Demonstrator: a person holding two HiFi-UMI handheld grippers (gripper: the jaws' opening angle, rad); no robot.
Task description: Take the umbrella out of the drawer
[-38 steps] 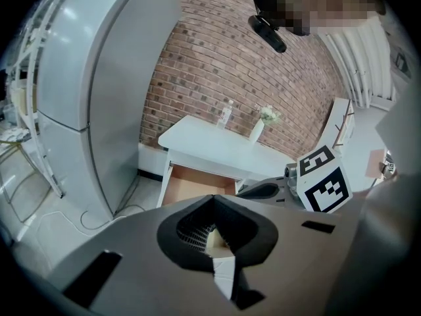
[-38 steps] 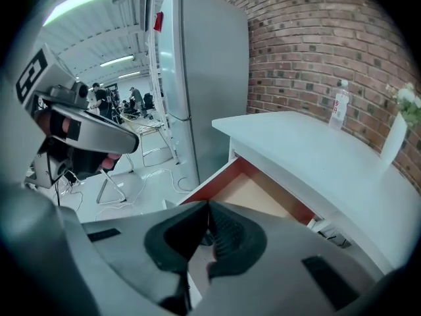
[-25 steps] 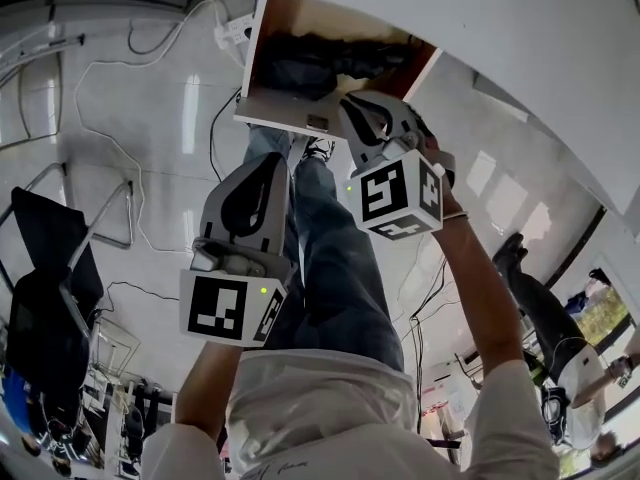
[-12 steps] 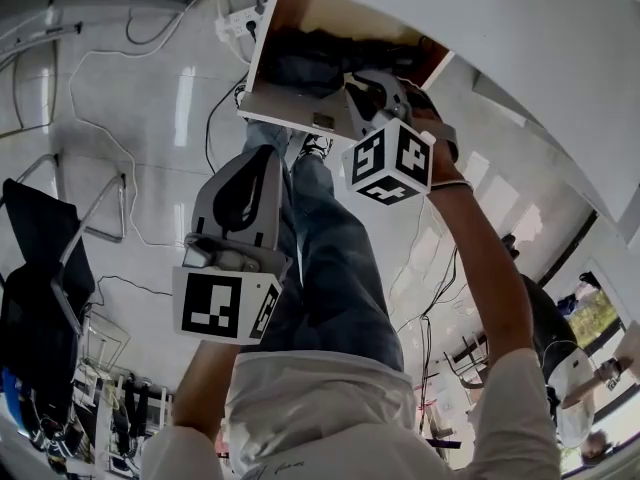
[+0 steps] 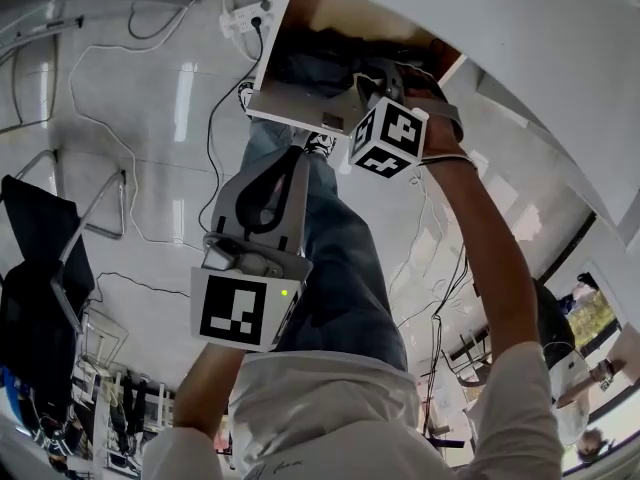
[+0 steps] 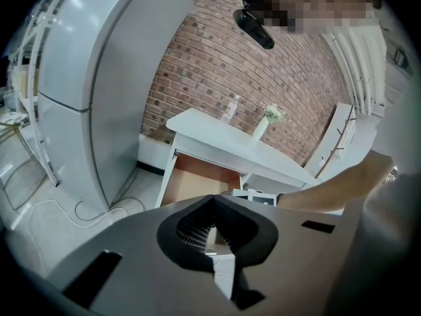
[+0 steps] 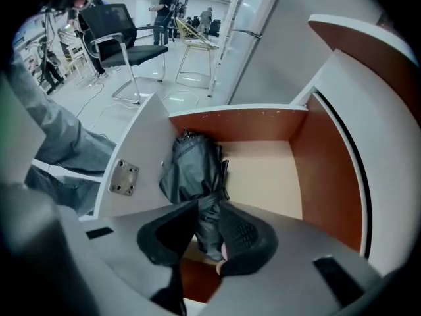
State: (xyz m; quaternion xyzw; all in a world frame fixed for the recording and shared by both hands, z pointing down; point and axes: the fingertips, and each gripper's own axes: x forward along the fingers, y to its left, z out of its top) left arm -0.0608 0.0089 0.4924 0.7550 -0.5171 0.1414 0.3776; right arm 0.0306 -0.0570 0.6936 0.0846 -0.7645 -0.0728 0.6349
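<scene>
Umbrella, dark grey fabric, folded up and collapsed (image 7: pixel 192 170), lies in the open white drawer with the brown wood lining (image 7: pixel 263 120), right along its white front panel. Your right gripper (image 7: pixel 207 224) points steeply down into that drawer. Its jaws have just been opening and now stand parted, the umbrella's near end between them, no clamp on it yet. Your left gripper (image 6: pixel 212 199) hangs outside the drawer, short of the front panel, jaws together on nothing.

Under the table (image 6: pixel 217 131), the umbrella (image 7: pixel 192 166) lies in the open drawer (image 7: pixel 263 170), seemingly against its front panel (image 7: pixel 141 157).
</scene>
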